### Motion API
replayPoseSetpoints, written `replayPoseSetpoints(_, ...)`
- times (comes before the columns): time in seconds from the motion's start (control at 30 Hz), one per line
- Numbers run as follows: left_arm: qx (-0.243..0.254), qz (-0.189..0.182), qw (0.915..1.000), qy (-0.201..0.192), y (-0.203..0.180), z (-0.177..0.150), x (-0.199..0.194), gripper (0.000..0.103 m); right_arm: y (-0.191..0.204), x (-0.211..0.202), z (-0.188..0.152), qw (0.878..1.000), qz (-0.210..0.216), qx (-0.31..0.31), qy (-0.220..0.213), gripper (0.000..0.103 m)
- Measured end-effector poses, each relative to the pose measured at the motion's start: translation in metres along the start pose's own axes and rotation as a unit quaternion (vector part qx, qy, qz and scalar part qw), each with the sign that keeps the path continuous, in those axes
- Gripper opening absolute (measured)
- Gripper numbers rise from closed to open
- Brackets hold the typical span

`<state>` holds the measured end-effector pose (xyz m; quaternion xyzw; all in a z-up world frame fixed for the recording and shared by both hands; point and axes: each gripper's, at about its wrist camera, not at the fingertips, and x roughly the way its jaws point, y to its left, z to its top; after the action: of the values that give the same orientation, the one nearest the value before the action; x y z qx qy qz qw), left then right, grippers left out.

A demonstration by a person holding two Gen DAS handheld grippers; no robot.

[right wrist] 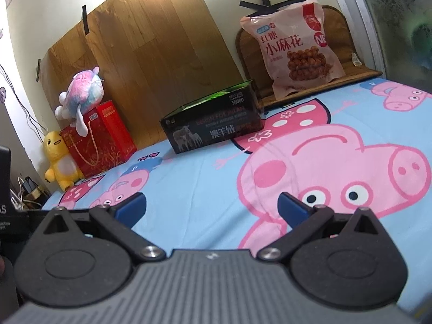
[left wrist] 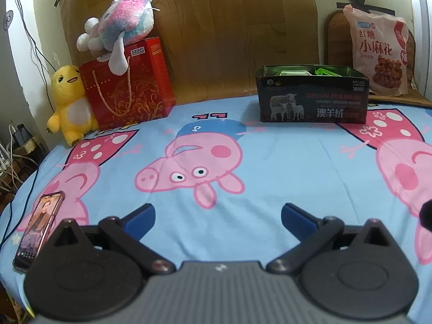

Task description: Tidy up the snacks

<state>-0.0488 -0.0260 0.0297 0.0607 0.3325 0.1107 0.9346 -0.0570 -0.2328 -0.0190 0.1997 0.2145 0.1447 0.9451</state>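
Both sets of tongs spread wide, nothing between the blue pads. Left tongs (left wrist: 218, 217) hovering low over the cartoon-pig bedsheet (left wrist: 283, 162), right tongs (right wrist: 212, 207) doing the same a bit further right, tilted.

Snack-wise: big pink snack bag (left wrist: 379, 51) standing upright at the far right, leaning on a brown cushion (right wrist: 337, 24) against the wall. Just left of it, an open black box (left wrist: 313, 98) with sheep printed on the front, sitting at the far edge of the sheet, some green packets (left wrist: 325, 70) poking up inside. Can't really tell what those are.

Far left corner: red gift bag (left wrist: 129, 86) with a pink-and-blue plush (left wrist: 121, 24) flopped on top and a yellow plush (left wrist: 68, 105) pressed against its side. Phone (left wrist: 40, 229) lying screen-up on the sheet near the left tongs, screen lit.
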Motion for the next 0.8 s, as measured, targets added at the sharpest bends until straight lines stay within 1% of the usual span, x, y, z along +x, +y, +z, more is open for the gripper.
replayPoseSetpoints(0.8,0.007,0.009,0.9998,0.019,-0.0001,-0.0069,0.0068,0.103,-0.0024,0.0007,-0.0015,1.000,0.002,0.010,0.010,0.103)
